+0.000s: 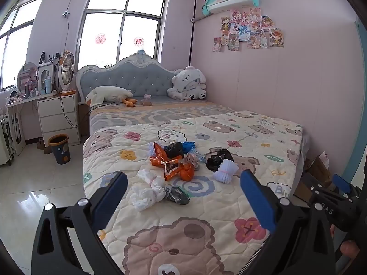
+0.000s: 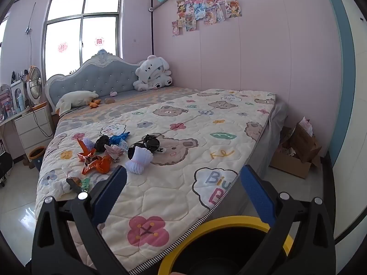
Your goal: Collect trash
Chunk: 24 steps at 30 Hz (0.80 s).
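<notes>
Well, both tools hang wide apart and empty over the foot of the bed [image 1: 229,206]; the left tool [image 1: 183,197] faces the trash [image 1: 176,160], a heap of crumpled wrappers and bags on the quilt; the right tool [image 2: 183,194] sits above a yellow-rimmed bin [image 2: 229,222] beside the bed's edge.

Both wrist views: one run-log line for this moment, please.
stage: approach | left gripper: open, empty | right gripper: open, empty | trash pile: on quilt, untouched | yellow-rimmed bin: below right gripper
</notes>
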Available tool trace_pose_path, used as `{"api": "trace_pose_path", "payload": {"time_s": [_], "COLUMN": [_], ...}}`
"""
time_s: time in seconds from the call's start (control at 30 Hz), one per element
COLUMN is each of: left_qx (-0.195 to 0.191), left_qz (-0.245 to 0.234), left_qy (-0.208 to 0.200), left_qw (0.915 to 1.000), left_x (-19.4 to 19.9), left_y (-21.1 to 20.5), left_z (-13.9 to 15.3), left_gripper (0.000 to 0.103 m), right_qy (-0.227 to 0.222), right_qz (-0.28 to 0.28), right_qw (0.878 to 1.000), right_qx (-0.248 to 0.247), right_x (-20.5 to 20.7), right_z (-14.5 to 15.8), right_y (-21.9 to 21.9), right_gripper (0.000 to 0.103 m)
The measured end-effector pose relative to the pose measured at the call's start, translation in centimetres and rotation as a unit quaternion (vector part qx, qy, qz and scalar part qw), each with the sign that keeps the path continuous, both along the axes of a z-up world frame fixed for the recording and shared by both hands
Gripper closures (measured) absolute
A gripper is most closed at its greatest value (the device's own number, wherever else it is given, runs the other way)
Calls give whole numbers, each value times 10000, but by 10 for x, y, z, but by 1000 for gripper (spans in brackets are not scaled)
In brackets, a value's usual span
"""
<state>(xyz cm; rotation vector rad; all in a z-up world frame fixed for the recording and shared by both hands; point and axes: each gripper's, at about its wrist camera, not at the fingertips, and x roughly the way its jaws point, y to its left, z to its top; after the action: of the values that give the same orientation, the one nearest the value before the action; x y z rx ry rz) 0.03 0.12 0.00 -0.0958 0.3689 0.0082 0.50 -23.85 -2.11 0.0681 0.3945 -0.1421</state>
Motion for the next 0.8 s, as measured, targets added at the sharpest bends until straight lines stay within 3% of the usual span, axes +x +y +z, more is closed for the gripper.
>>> {"api": "trace_pose_path", "payload": {"time_s": [0.8], "left_qx": [29], "left_qz": [1], "left_qy": [-41], "left_qw": [10000], "left_x": [-1], "left_y": [0], "left_z": [0], "left_gripper": [8], "right_qy": [25], "right_qz": [6], "right_qw": [10000], "right_qx": [25], "right_x": [0], "right_z": [0], "right_y": [-1], "right_gripper": [8]}}
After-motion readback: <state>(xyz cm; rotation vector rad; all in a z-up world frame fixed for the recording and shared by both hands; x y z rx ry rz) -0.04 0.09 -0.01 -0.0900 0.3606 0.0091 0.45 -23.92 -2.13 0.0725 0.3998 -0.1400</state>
